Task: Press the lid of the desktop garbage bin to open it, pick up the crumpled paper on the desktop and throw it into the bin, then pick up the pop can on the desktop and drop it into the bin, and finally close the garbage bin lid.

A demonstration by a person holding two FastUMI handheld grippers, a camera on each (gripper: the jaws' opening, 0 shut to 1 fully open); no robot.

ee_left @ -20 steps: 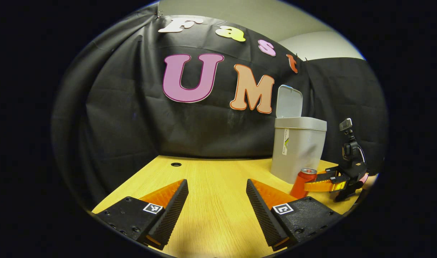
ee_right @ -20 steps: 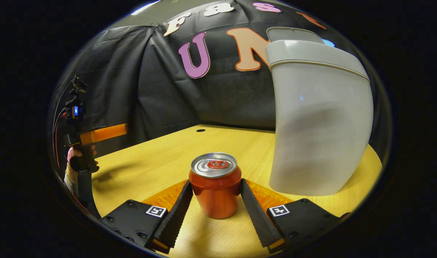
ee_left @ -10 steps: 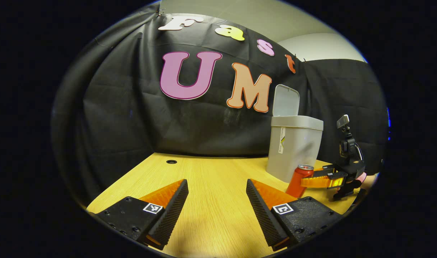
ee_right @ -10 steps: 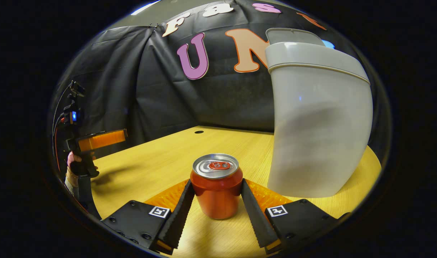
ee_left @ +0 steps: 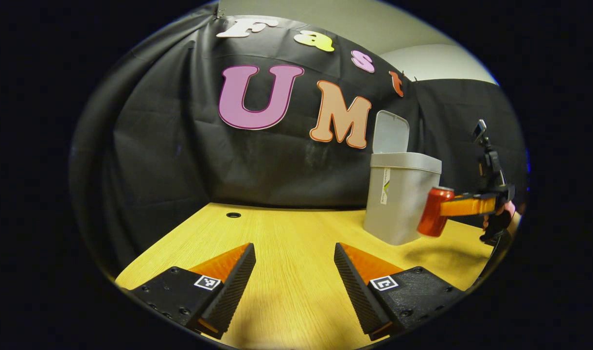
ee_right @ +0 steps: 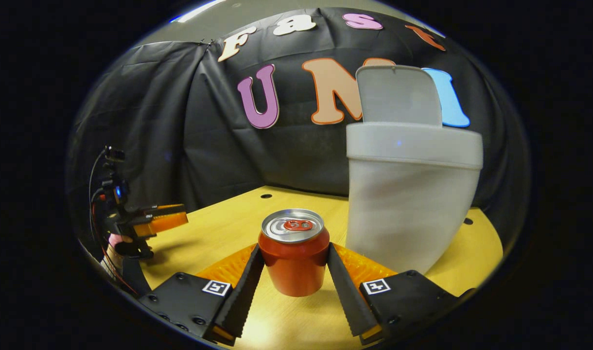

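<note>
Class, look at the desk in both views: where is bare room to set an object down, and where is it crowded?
Free: the wooden desk between the cable hole and the open left claw, stretching to the bin. Crowded: beside the bin, where the right claw holds the pop can off the desk.

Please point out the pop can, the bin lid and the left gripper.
pop can (ee_right: pixel 294 262), right gripper view, on its side wall.
bin lid (ee_left: pixel 392 132), left gripper view, on its raised inner face.
left gripper (ee_left: pixel 294 272), left gripper view, midway between fingertips.
</note>
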